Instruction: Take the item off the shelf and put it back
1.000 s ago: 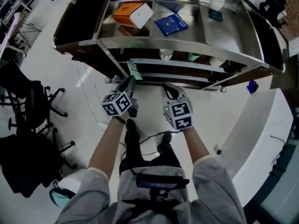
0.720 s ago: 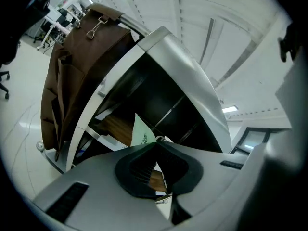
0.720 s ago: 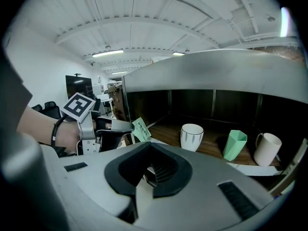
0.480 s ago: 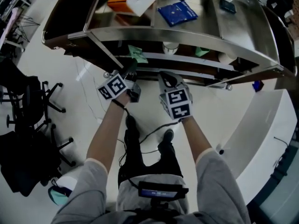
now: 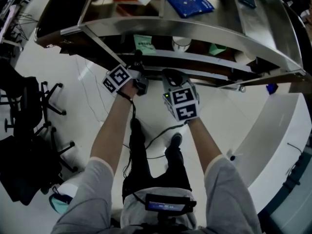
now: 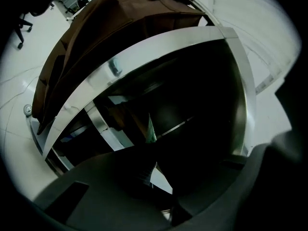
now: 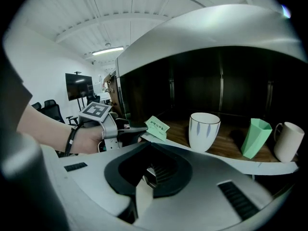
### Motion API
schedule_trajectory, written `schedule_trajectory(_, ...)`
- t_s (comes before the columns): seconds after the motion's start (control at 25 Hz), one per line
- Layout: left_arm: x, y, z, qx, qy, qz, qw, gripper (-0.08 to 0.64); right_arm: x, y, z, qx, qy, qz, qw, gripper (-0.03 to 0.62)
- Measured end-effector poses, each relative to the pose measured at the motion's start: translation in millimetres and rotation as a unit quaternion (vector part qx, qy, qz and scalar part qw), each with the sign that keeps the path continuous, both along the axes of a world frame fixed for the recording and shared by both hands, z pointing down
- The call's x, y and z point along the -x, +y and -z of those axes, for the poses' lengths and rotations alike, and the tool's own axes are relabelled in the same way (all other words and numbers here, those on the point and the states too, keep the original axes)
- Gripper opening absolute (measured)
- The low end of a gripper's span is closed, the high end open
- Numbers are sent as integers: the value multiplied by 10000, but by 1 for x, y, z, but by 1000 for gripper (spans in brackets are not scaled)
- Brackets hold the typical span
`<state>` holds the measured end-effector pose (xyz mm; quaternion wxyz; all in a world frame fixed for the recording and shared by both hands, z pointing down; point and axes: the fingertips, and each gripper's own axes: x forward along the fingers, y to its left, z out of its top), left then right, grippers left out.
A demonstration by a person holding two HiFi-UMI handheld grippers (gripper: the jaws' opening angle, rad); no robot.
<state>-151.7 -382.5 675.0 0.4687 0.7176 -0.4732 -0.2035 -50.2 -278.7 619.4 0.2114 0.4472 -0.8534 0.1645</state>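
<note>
The item is a thin green card (image 5: 145, 44), held at the front edge of the shelf's middle level, under the steel top rail. My left gripper (image 5: 139, 56) is shut on its near edge. In the left gripper view the card (image 6: 150, 128) shows edge-on, rising from the closed tips of the left gripper (image 6: 152, 150) into the dark shelf bay. The right gripper view shows the card (image 7: 157, 127) from the side, pinched by the left gripper (image 7: 137, 130). My right gripper (image 5: 170, 74) hangs just right of it before the shelf, shut and empty (image 7: 147, 174).
On the wooden middle shelf stand a white striped cup (image 7: 204, 131), a green faceted cup (image 7: 256, 137) and a white mug (image 7: 288, 141). The top level holds a blue book (image 5: 191, 3) and boxes. Office chairs (image 5: 29, 111) stand at left, a white curved counter (image 5: 273, 130) at right.
Both grippers have moved forward to the shelf. The green card, held throughout, has gone from below the top rail's front to the middle shelf's edge.
</note>
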Motion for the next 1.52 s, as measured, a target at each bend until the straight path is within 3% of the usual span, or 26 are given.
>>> schedule_trajectory(0.64, 19, -10, -29, 734, 130, 796, 9940, 12, 3, -1, -9, 40, -71, 23, 10000, 9)
schedule_trajectory(0.72, 21, -9, -26, 699, 215, 844, 9937, 150, 2, 1, -9, 42, -93, 12, 9999, 9)
schedule_trajectory(0.76, 21, -8, -26, 692, 235, 844, 9938, 179, 2, 2, -9, 50, -105, 5, 9999, 9)
schedule_trajectory(1.08, 25, -3, -28, 790, 145, 860, 9931, 183, 0, 3, -5, 41, -139, -18, 9999, 9)
schedule_trajectory(1.12, 26, -3, -28, 802, 131, 869, 9929, 208, 0, 3, -5, 43, -138, -19, 9999, 9)
schedule_trajectory(1.32, 28, 6, -17, 820, -34, 842, 9931, 213, -8, 6, -1, 43, -100, -74, 9999, 9)
schedule_trajectory(1.52, 28, 57, 7, 899, -607, 591, 9923, 213, -19, 27, 23, 167, -164, -207, 9995, 9)
